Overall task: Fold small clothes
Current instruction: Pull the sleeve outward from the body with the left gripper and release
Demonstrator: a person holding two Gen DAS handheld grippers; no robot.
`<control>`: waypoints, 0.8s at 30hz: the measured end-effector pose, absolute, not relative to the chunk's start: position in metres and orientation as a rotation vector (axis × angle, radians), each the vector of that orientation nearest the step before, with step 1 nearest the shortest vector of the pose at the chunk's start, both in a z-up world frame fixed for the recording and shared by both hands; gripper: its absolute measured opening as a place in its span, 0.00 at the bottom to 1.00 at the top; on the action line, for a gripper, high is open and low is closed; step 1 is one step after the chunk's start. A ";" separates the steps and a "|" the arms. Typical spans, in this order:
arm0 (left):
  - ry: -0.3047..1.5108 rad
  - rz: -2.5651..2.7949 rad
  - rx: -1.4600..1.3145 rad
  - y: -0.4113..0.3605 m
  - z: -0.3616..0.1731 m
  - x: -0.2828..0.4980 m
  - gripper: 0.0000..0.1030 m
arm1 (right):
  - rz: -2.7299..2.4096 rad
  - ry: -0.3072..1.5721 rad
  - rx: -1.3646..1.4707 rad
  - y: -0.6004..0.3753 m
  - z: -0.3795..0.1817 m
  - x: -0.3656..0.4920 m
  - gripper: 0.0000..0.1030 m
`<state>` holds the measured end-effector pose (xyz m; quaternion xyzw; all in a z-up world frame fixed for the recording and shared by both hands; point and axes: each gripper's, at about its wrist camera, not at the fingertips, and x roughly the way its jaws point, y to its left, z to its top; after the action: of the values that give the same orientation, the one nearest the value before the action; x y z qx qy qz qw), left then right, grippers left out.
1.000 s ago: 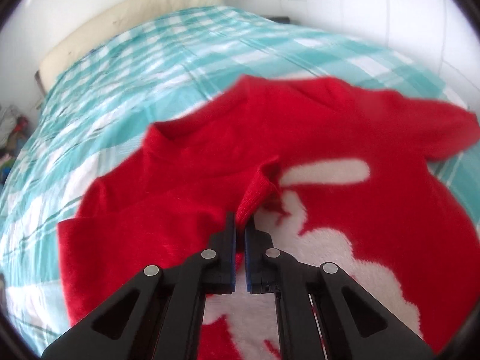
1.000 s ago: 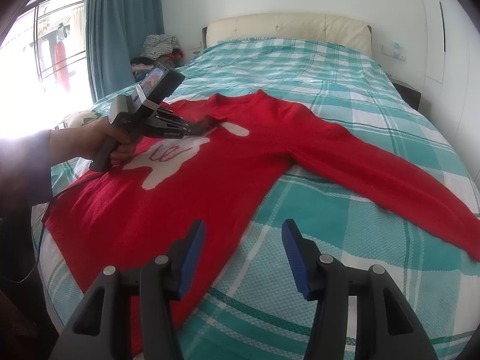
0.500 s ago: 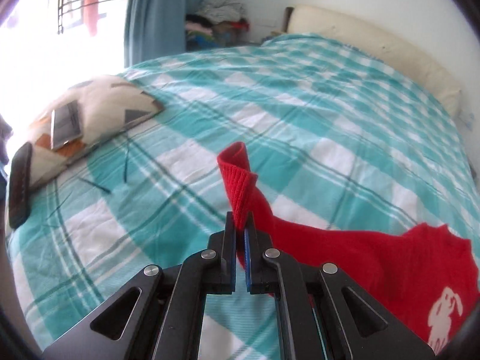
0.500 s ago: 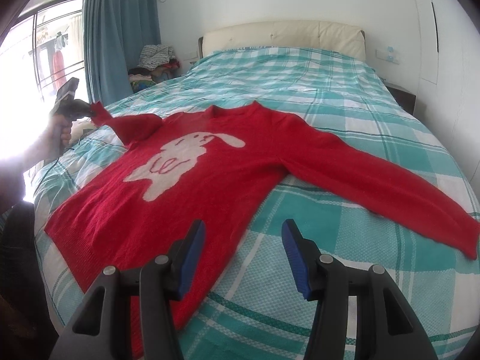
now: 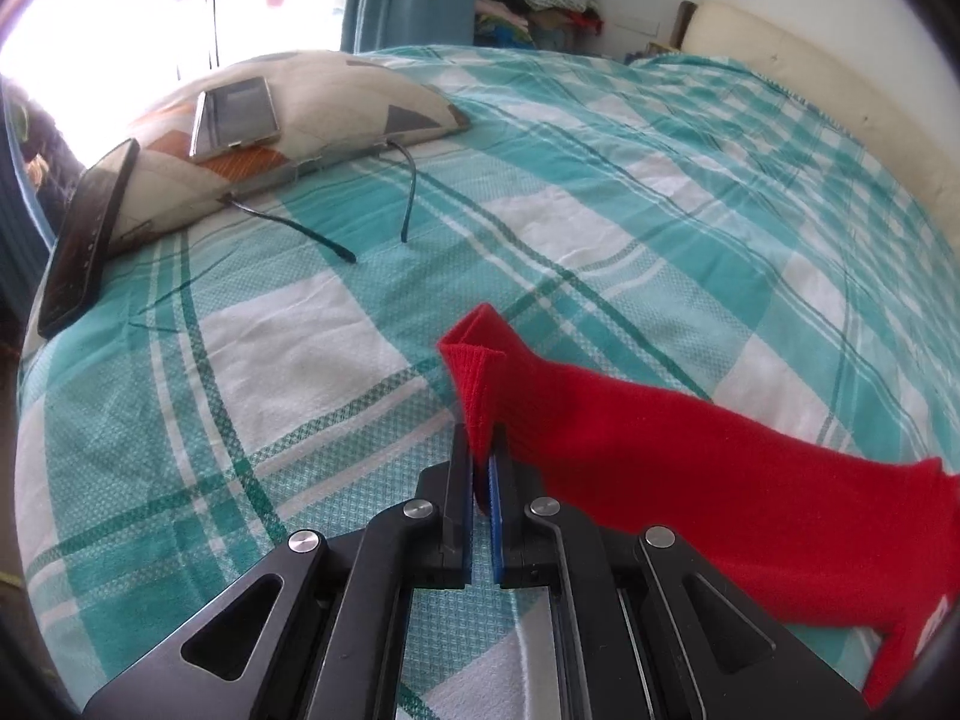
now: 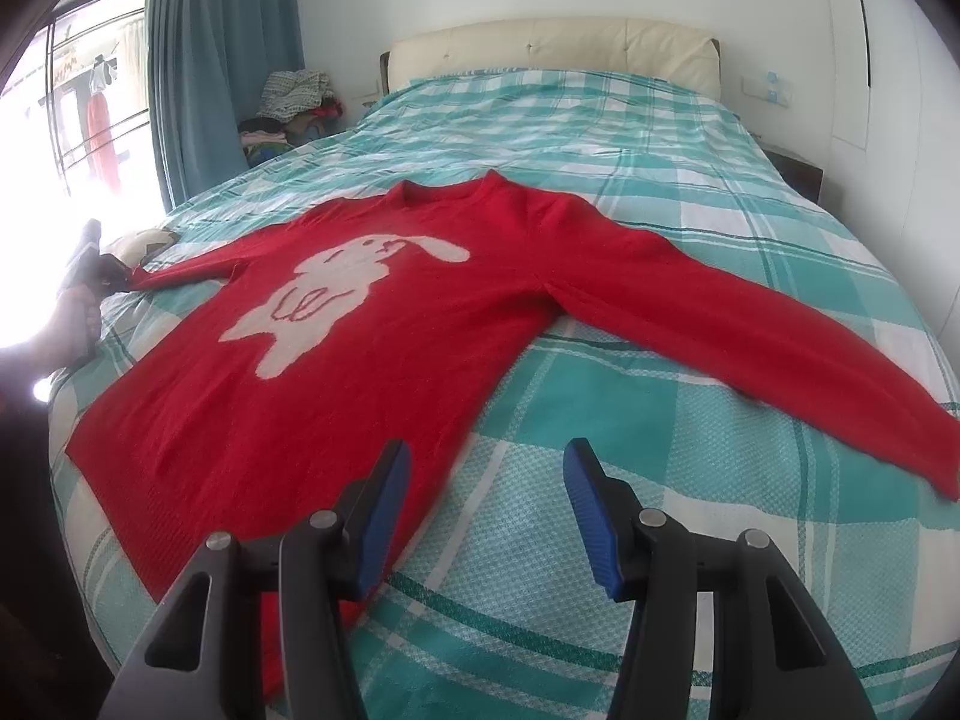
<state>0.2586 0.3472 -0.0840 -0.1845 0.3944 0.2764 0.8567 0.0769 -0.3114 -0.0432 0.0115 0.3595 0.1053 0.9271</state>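
Left wrist | left hand-held gripper (image 5: 480, 468) clenched on sweater (image 5: 660, 456) cuff | right released

the sweater (image 5: 720, 480) runs off the left wrist view's right edge. in the right wrist view, window glare washes out the hand (image 6: 75, 312); the far sleeve's cuff (image 6: 942, 468) is cut off.

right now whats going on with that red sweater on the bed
A person is laying out a red sweater on the checked bedspread to fold it. The left gripper is shut on the cuff of one sleeve, held out to the side toward the pillow. The right gripper hangs open near the sweater's hem, holding nothing. The body lies flat, rabbit design up, and the other sleeve is spread out. No fold is made yet.
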 end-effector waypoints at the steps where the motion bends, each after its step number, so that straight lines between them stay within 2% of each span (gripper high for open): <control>1: 0.841 0.589 -0.392 0.349 -0.087 0.260 0.02 | 0.213 0.739 0.027 -0.312 -0.043 0.077 0.51; 14: 0.898 0.600 -0.403 0.356 -0.107 0.264 0.03 | 0.159 0.735 0.066 -0.328 -0.041 0.077 0.51; 17: 0.891 0.594 -0.403 0.355 -0.106 0.262 0.07 | 0.134 0.743 0.068 -0.332 -0.042 0.077 0.51; 18: 0.888 0.577 -0.409 0.355 -0.104 0.260 0.12 | 0.127 0.749 0.070 -0.333 -0.043 0.078 0.51; 20: 0.887 0.527 -0.433 0.353 -0.099 0.256 0.38 | 0.110 0.762 0.074 -0.336 -0.045 0.079 0.56; 21: 0.884 0.499 -0.439 0.351 -0.094 0.253 0.63 | 0.104 0.766 0.075 -0.336 -0.046 0.079 0.62; 22: 0.867 0.494 -0.430 0.348 -0.088 0.248 0.75 | 0.101 0.767 0.074 -0.337 -0.047 0.079 0.64; 24: 0.809 0.504 -0.396 0.342 -0.070 0.236 0.75 | 0.092 0.763 0.061 -0.336 -0.046 0.079 0.64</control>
<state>0.2364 0.3418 -0.0699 -0.1891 0.3866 0.2410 0.8699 0.0786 -0.3362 -0.0464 0.0298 0.3723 0.0449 0.9266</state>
